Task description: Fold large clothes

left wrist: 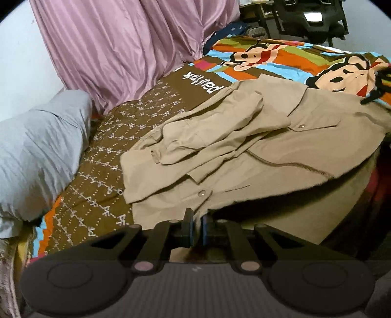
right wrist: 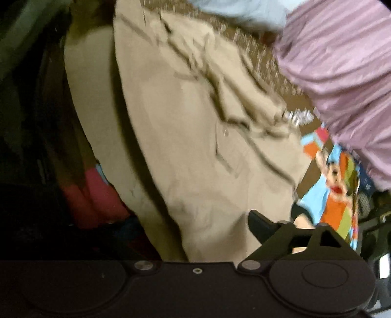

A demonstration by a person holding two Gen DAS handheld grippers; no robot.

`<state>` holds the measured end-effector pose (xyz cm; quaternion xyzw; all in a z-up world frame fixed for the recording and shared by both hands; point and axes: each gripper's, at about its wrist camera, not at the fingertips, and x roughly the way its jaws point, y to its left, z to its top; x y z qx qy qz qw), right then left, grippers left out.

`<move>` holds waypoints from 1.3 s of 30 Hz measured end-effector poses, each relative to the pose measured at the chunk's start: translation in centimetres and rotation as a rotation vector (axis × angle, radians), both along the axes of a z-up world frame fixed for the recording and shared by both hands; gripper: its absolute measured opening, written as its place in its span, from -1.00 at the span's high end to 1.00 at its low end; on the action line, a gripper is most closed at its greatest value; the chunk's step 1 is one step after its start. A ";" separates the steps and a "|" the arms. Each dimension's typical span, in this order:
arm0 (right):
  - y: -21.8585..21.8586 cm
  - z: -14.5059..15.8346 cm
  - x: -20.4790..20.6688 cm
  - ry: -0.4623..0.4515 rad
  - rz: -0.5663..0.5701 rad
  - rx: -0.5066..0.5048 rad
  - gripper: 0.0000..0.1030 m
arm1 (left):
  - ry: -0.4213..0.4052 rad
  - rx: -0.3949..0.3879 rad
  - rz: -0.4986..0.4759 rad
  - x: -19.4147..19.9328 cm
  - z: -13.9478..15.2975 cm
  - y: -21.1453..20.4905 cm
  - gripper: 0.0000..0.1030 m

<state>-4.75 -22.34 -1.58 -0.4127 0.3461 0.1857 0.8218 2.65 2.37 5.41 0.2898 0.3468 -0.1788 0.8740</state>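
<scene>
We see the beige jacket (left wrist: 244, 151) lying on the bed, over the colourful cartoon bedsheet (left wrist: 268, 61), with one sleeve (left wrist: 207, 137) already folded across its front and its near hem lifted toward us. We are, as we judge, in the middle of the fold: the left gripper (left wrist: 198, 225) has its jaws pressed together on the near edge of the jacket and holds it raised from the bed. The right gripper (right wrist: 195, 234) is not grasping anything; its jaws stand apart, only one finger (right wrist: 264, 225) shows, beside the far corner of the cloth, and the picture there is blurred. The next move, we think, asks the right gripper to take hold of its own corner, so that both hands can carry the hem over the body evenly. Around the jacket we find a grey pillow (left wrist: 41, 146) at one side, a pink curtain (left wrist: 117, 49) hanging just behind the bed, and dark furniture (left wrist: 308, 17) further away. The pillow and the curtain are near, so the fold must stay within the free part of the bed.
</scene>
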 end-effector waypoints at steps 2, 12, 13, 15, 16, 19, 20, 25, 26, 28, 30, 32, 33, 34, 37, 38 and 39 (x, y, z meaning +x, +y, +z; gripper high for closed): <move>-0.3 1.3 -0.2 -0.057 0.001 0.041 -0.33 | 0.017 -0.020 0.001 -0.2 0.0 0.4 0.75; -2.1 6.4 3.3 -0.060 -0.092 0.332 0.64 | 0.042 -0.149 -0.114 -4.0 0.3 1.6 -0.51; -2.4 6.8 3.9 -0.054 -0.112 0.369 0.65 | 0.047 -0.141 -0.134 -4.4 0.2 1.2 -0.56; -2.8 7.5 4.9 -0.049 -0.143 0.427 0.66 | 0.037 -0.096 -0.141 -4.6 -0.5 0.3 -0.60; -3.0 7.9 5.3 -0.049 -0.157 0.453 0.67 | 0.035 -0.053 -0.142 -4.4 -1.2 -0.3 -0.60; -3.7 8.9 6.4 -0.061 -0.194 0.520 0.69 | 0.035 0.117 -0.108 -3.3 -3.7 -1.9 -0.57; -4.0 9.2 6.7 -0.069 -0.204 0.534 0.70 | 0.032 0.172 -0.081 -2.7 -4.6 -2.2 -0.48; -4.4 9.9 7.1 -0.096 -0.217 0.549 0.72 | -0.067 0.270 0.073 -0.9 -5.2 -0.8 -0.01; -4.5 9.7 6.9 -0.096 -0.213 0.540 0.72 | -0.089 0.275 0.101 -0.7 -4.9 -0.1 0.08; -4.4 9.3 6.2 -0.091 -0.198 0.503 0.72 | -0.115 0.275 0.139 -0.5 -4.2 1.3 0.09; -4.2 8.5 5.3 -0.069 -0.173 0.465 0.72 | -0.114 0.237 0.159 -0.3 -3.4 2.4 0.34; -3.9 7.5 4.2 -0.035 -0.141 0.411 0.69 | -0.108 0.200 0.161 -0.1 -2.8 2.9 0.72; -3.8 7.1 3.6 -0.019 -0.122 0.388 0.65 | -0.120 0.175 0.167 0.1 -2.4 2.9 0.76; -3.5 6.6 3.2 -0.009 -0.113 0.366 0.51 | -0.133 0.159 0.176 0.2 -2.1 3.0 0.82; -2.8 4.9 2.0 0.047 -0.086 0.269 0.19 | -0.181 0.118 0.203 1.1 -0.8 2.5 0.86; -2.8 4.2 1.9 0.067 -0.087 0.241 0.13 | -0.191 0.107 0.212 1.4 -0.4 2.3 0.86; -2.7 3.5 1.8 0.098 -0.092 0.221 0.10 | -0.202 0.097 0.222 1.7 0.1 2.1 0.86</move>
